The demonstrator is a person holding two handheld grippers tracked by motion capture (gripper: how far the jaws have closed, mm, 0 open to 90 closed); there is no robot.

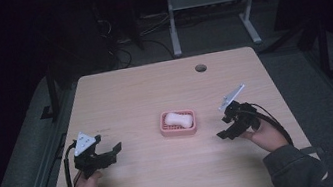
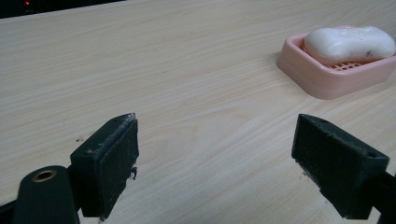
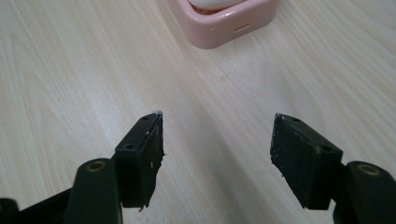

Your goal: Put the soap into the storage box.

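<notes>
- Left gripper (image 1: pixel 113 151): jaws apart, nothing between them, low over table (image 1: pixel 128 89) at left, well clear of dish.
- Pink dish (image 1: pixel 178 123) mid-table, white soap (image 1: pixel 179 119) lying in it.
- Right gripper (image 1: pixel 223 120): jaws apart, empty, near dish, aimed at it.
- Progress: soap untouched; grab not yet made.

I see the left gripper (image 1: pixel 113 151) held low at the near left, jaws spread wide with nothing between them, its hand (image 1: pixel 87 183) gripping from behind. My right gripper (image 1: pixel 220 121) sits at the near right, tilted inward, jaws apart and empty, the right hand (image 1: pixel 266 136) and sleeve behind it.
</notes>
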